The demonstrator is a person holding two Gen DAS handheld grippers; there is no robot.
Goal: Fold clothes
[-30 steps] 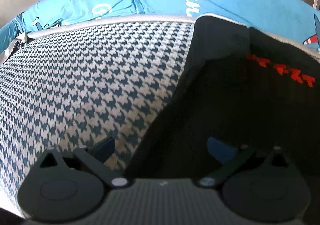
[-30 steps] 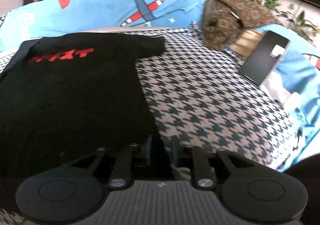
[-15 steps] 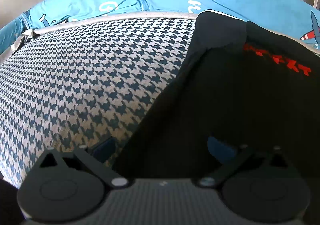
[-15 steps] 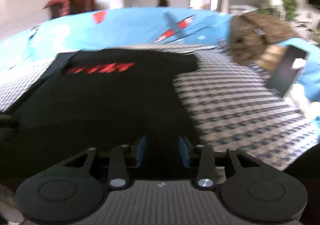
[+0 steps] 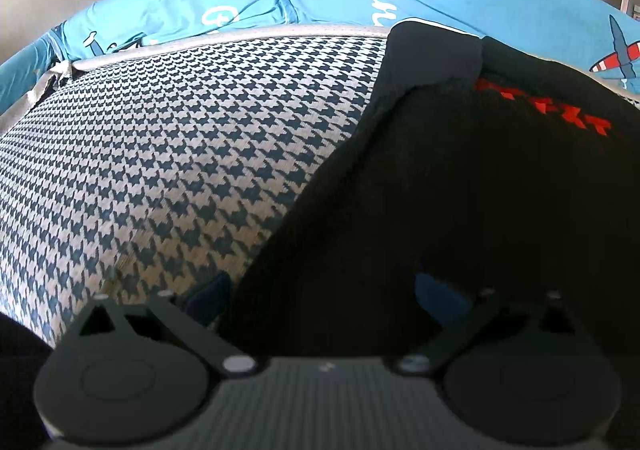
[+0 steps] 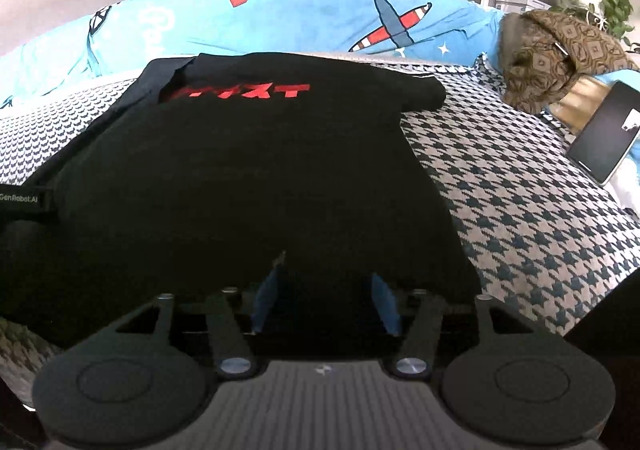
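The left claw (image 5: 324, 294) stands with its blue pads wide apart, low over the near left edge of the black T-shirt (image 5: 460, 190); one pad sits over the houndstooth cover (image 5: 168, 154), the other over the dark cloth, and nothing is caught between them. The right claw (image 6: 325, 300) is spread too, less widely, its two blue pads straddling the shirt's near hem; whether the pads touch the cloth I cannot tell.

The T-shirt lies flat on the houndstooth cover, red lettering (image 6: 244, 91) near its far end. In the left wrist view its left sleeve (image 5: 432, 54) is folded in over the body. In the right wrist view the right sleeve (image 6: 420, 94) still sticks out sideways onto the cover. The left claw's black body, with a white printed label (image 6: 20, 199), shows at the left edge of the right wrist view, beside the shirt.

Beyond the cover runs a light-blue sheet (image 6: 312, 22) printed with aeroplanes and white script. To the right, well apart from the shirt, sit a brown patterned bundle of cloth (image 6: 560, 54) and a dark tablet (image 6: 604, 134)
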